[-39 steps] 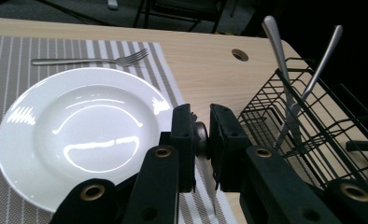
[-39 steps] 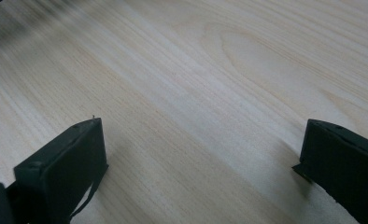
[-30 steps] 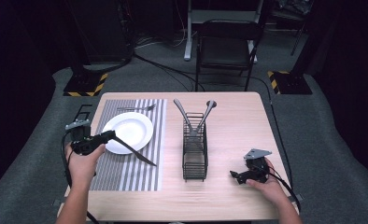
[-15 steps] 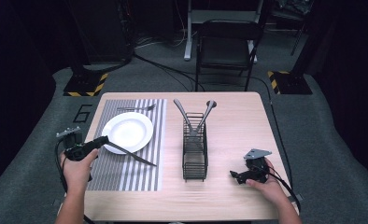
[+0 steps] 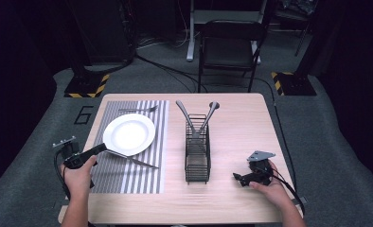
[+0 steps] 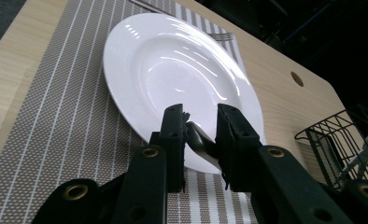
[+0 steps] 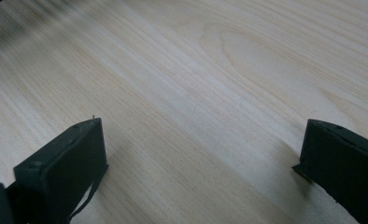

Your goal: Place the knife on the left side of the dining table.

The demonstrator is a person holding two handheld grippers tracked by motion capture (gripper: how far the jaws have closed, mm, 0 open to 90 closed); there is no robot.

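The knife (image 5: 132, 160) lies slanted on the striped placemat (image 5: 128, 182), its handle end pinched between the nearly closed jaws of the left hand-held gripper (image 6: 201, 133) at the near rim of the white plate (image 5: 128, 134); in the left gripper view the blade is hidden behind the jaws; a fork (image 5: 138, 109) lies beyond the plate, hard to make out; the right hand-held gripper (image 5: 239, 178) rests wide open and empty on the bare wooden counter (image 5: 236, 127), right of a black wire caddy (image 5: 197, 156) holding two utensils; a dark chair (image 5: 229, 45) stands behind on grey floor.
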